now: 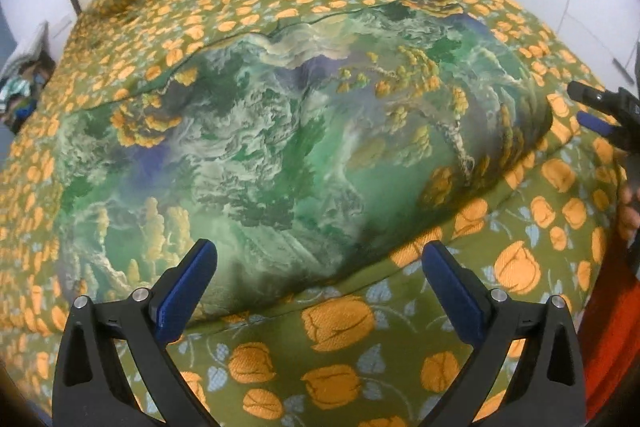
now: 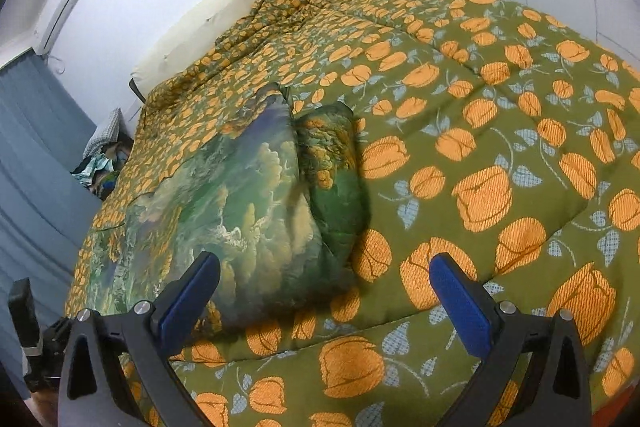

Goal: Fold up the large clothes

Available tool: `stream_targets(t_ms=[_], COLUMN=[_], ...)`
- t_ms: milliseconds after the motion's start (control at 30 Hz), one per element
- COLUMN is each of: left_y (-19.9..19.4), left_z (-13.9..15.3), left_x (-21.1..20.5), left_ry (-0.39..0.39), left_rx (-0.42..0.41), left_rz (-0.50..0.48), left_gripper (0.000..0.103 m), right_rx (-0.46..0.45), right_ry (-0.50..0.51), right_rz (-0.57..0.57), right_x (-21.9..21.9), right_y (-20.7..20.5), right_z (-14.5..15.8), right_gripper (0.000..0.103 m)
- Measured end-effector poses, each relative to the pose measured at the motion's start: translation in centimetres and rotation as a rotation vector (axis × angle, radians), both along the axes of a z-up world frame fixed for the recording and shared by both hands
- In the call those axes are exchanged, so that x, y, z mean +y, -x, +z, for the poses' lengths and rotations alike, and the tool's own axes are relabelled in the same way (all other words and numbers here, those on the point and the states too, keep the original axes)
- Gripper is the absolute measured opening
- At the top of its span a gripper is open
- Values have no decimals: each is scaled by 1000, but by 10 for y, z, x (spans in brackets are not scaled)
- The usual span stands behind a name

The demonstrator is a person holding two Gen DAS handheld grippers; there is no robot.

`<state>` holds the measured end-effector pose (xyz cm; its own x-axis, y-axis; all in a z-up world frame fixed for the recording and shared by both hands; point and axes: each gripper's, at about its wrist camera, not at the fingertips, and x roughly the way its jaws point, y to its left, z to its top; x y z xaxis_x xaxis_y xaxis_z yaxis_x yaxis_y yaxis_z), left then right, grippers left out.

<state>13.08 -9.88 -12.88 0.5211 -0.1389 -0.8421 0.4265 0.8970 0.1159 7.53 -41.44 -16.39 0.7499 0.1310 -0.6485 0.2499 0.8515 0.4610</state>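
Lying folded mid-frame on the flowered bedspread is the green printed cloth — nothing is covering it. The left gripper and right gripper are hovering at the bottom, fingers spread, empty. A cream pillow is sitting upper left.
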Motion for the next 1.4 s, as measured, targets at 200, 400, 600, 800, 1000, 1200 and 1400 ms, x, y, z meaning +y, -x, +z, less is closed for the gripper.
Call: stream_targets(t_ms=[200, 400, 600, 800, 1000, 1200, 1400], left_y=[-2, -2, -3, -1, -2, -2, -1], left_z=[-1, -5, -8, -8, -10, -12, -11], left_x=[2, 13, 20, 18, 18, 15, 15], left_ry=[-16, -41, -39, -58, -64, -87, -82], left_rx=[6, 4, 3, -13, -10, -15, -19], left_rz=[53, 103, 129, 125, 133, 134, 133], left_gripper=[102, 102, 102, 102, 102, 102, 102], right_rx=[4, -1, 8, 11, -12, -7, -5], right_ry=[27, 73, 130, 141, 95, 62, 53], right_rz=[11, 51, 94, 98, 103, 92, 95], right_x=[6, 18, 30, 31, 27, 24, 24], right_y=[-1, -5, -9, -8, -6, -6, -6], right_z=[0, 2, 3, 1, 1, -1, -2], right_gripper=[103, 103, 103, 103, 103, 103, 103])
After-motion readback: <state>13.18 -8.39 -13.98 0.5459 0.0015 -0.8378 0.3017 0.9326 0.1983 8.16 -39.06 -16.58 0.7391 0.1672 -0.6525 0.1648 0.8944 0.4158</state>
